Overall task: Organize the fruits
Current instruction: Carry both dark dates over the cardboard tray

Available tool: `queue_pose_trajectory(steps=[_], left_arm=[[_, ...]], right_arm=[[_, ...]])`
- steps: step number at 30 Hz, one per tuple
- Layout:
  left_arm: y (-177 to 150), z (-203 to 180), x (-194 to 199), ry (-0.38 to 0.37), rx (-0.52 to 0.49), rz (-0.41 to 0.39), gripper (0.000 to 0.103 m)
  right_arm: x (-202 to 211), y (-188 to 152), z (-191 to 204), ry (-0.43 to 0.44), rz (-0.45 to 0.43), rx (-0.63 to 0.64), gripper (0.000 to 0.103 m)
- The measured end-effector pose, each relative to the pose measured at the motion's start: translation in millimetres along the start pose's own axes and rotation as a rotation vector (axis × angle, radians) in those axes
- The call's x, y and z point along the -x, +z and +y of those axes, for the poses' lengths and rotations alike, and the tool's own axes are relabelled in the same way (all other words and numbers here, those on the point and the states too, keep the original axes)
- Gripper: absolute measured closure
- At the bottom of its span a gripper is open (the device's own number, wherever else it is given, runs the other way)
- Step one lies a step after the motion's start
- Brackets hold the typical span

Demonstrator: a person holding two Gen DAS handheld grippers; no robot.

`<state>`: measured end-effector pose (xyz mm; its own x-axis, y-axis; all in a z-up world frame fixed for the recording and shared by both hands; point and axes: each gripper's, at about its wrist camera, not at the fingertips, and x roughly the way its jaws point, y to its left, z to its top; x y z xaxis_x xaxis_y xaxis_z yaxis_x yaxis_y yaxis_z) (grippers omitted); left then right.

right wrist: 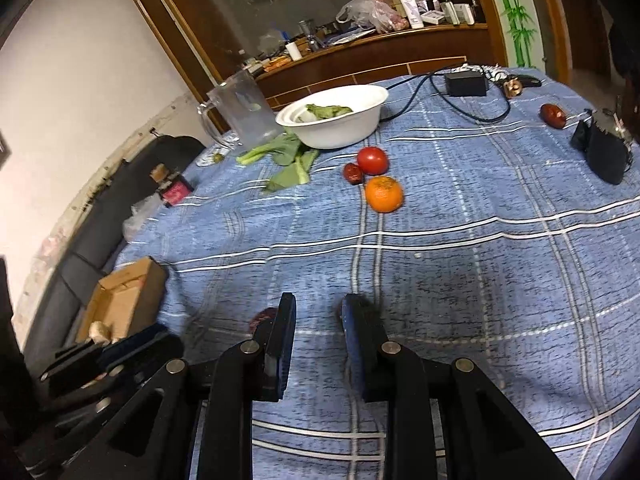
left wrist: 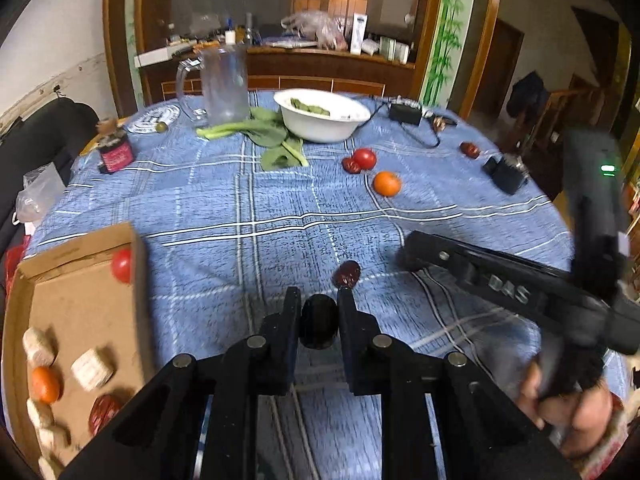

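1. Fruits lay scattered on the blue plaid tablecloth (left wrist: 240, 208); some already sat in the cardboard box (left wrist: 80, 312) at the left table edge.
2. Left gripper (left wrist: 319, 300) was clamped on a dark round object (left wrist: 318, 322), too dark to identify, held above the cloth.
3. Red date (left wrist: 347, 274) lay on the cloth just past the left fingertips, apart from them.
4. Right gripper (right wrist: 318, 308) was nearly closed, a narrow gap between its pads, nothing in it; only cloth showed through the gap.
5. In the right wrist view, a dark red fruit (right wrist: 264, 317) showed partly behind the gripper's left finger; contact unclear.
6. Mid-table cluster: red tomato (right wrist: 373, 160), small red date (right wrist: 353, 173) touching it, orange tangerine (right wrist: 384, 194) just beside.
7. Another red date (right wrist: 553, 115) lay far right, near a black pouch (right wrist: 604, 152).
8. Box held a red tomato (left wrist: 122, 266), a tangerine (left wrist: 46, 384), a red date (left wrist: 104, 412) and pale cork-like pieces (left wrist: 93, 369).
9. White bowl (left wrist: 320, 128) held greens; more leafy greens (left wrist: 268, 136) lay beside it, next to a clear plastic pitcher (left wrist: 224, 84).
10. A person's hand (left wrist: 560, 404) gripped the right tool at the lower right of the left wrist view.
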<state>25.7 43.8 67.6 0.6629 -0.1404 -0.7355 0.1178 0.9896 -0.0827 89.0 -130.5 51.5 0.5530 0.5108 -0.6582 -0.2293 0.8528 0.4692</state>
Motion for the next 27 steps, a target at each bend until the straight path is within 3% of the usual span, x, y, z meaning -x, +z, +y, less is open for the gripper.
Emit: queue_pose_trajectory(steps=[6, 12, 18, 21, 23, 25, 27], left_arm=[[-19, 39, 42, -0.007, 0.113, -0.039, 0.085], [-41, 92, 80, 0.004, 0.246, -0.072, 0.085], [-61, 111, 99, -0.001, 0.292, -0.101, 0.085], [-67, 117, 100, 0.004, 0.301, -0.1, 0.085], [-70, 122, 101, 0.007, 0.311, -0.098, 0.085], [-71, 126, 102, 0.014, 0.317, -0.1, 0.085], [-73, 131, 104, 0.022, 0.32, -0.103, 0.085]], right_arm=[[5, -4, 2, 0.152, 0.018, -0.095, 0.077], [22, -18, -8, 0.233, 0.02, -0.207, 0.077], [15, -5, -17, -0.005, 0.032, -0.181, 0.076], [-5, 2, -2, -0.123, 0.069, -0.077, 0.075], [-17, 1, 8, -0.176, 0.094, -0.031, 0.072], [-28, 2, 19, -0.243, 0.09, 0.022, 0.061], [-31, 1, 20, -0.283, 0.087, 0.047, 0.061]])
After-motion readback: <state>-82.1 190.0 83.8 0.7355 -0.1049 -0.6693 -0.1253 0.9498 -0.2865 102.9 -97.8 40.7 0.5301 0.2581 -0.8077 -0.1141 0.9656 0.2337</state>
